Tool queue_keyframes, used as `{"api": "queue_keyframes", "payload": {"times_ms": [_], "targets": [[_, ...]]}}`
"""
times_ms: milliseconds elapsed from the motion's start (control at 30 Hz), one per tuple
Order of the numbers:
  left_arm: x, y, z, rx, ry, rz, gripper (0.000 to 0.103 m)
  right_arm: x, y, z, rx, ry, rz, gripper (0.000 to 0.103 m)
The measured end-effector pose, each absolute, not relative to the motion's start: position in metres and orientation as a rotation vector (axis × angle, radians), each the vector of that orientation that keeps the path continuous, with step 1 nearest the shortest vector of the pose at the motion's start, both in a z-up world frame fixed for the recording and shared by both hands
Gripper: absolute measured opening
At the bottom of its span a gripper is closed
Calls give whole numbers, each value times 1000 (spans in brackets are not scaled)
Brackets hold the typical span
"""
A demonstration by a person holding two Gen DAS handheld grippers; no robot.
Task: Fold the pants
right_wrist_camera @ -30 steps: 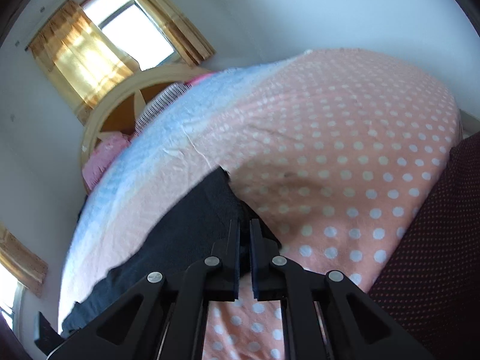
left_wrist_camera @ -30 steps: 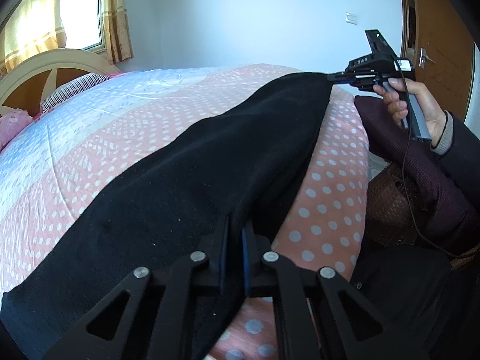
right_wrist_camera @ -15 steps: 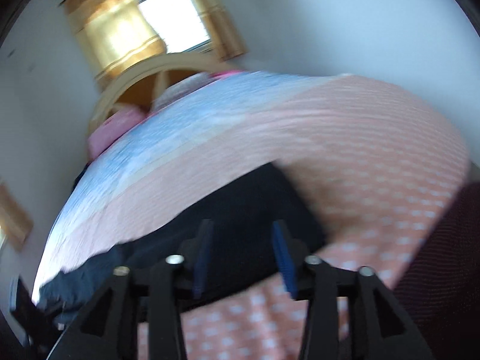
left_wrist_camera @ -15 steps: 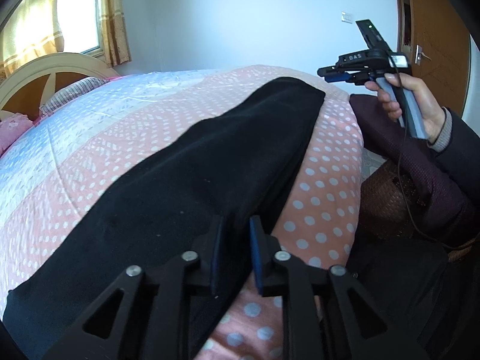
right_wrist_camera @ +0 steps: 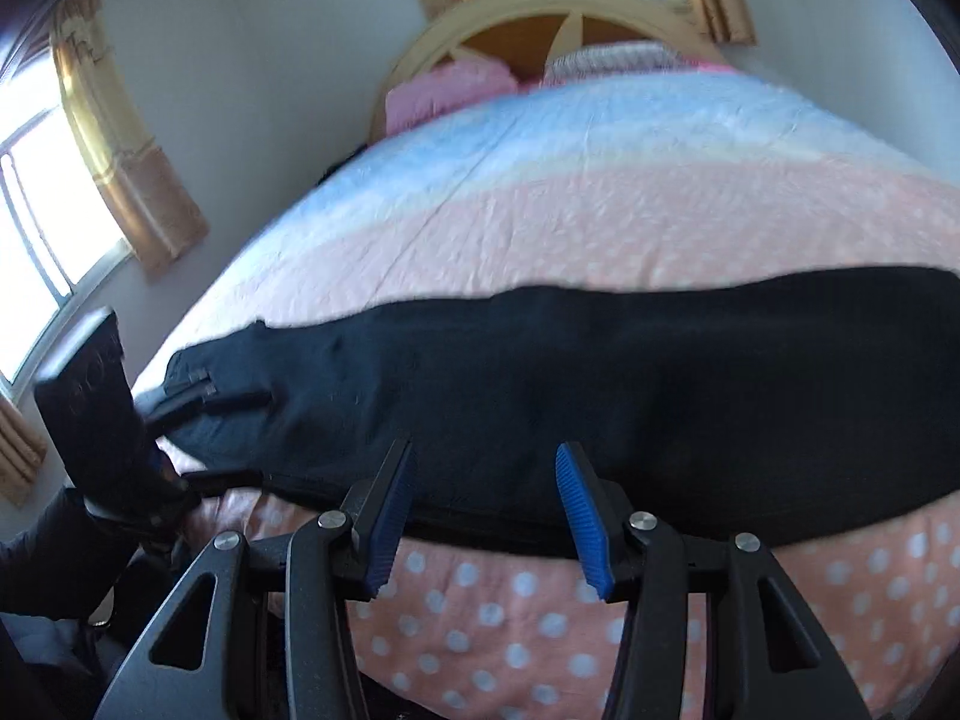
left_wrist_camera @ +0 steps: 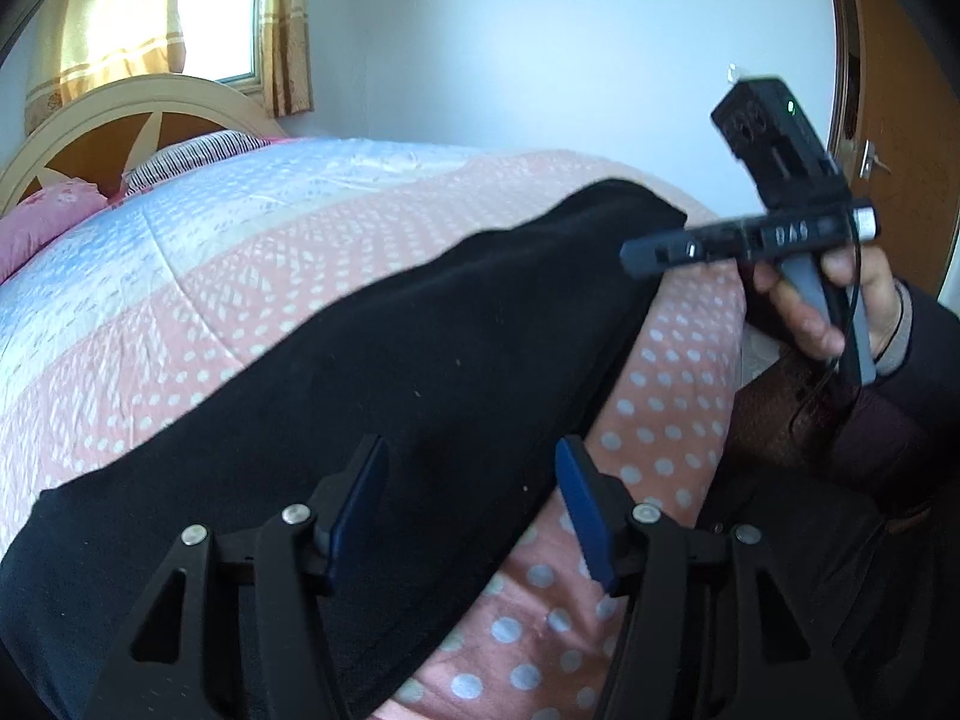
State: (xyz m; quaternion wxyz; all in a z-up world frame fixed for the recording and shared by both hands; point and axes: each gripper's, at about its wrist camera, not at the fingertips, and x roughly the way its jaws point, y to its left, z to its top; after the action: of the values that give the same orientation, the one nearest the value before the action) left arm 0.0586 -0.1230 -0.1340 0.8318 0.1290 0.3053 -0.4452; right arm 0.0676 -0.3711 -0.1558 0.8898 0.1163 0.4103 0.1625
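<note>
Black pants (left_wrist_camera: 420, 372) lie as one long folded band across the pink dotted quilt (left_wrist_camera: 660, 420). In the left wrist view my left gripper (left_wrist_camera: 471, 495) hovers over their near end. Its jaws are opening, with cloth under the gap, and the blue pads (left_wrist_camera: 360, 498) do not press on it. My right gripper (left_wrist_camera: 636, 252) floats above the far end, held by a hand (left_wrist_camera: 840, 300). In the right wrist view the right gripper (right_wrist_camera: 486, 501) stands open over the near edge of the pants (right_wrist_camera: 600, 372), holding nothing. The left gripper (right_wrist_camera: 228, 435) straddles their left end.
The bed has a cream and wood headboard (right_wrist_camera: 576, 18), a pink pillow (right_wrist_camera: 444, 90) and a striped pillow (left_wrist_camera: 198, 150). Curtained windows (left_wrist_camera: 216, 6) are behind it. A wooden door (left_wrist_camera: 900, 150) and a dark maroon cloth (left_wrist_camera: 798, 414) stand past the bed's right edge.
Both grippers were shut on the ends of the pants and have let go. The left jaws spread wide. The right gripper rolled and swung along the bed toward the pants' middle.
</note>
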Motion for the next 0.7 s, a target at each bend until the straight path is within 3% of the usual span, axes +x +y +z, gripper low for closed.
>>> {"api": "queue_keyframes", "payload": {"times_ms": [233,433,567,700], "targets": [[66,-77,-125,281,630,-774,68,70,-339,-149,33,986,310,51],[94,-14,-133,216,686,-553,71,89,-312,-124,106,916,493,51],[96,14,-140,159,698,-492,71,95,-270,-161,-3,1069,564,51],[97,30,-147,151,720,-456,71,94,-259,-147,-42,1054,582,52]]}}
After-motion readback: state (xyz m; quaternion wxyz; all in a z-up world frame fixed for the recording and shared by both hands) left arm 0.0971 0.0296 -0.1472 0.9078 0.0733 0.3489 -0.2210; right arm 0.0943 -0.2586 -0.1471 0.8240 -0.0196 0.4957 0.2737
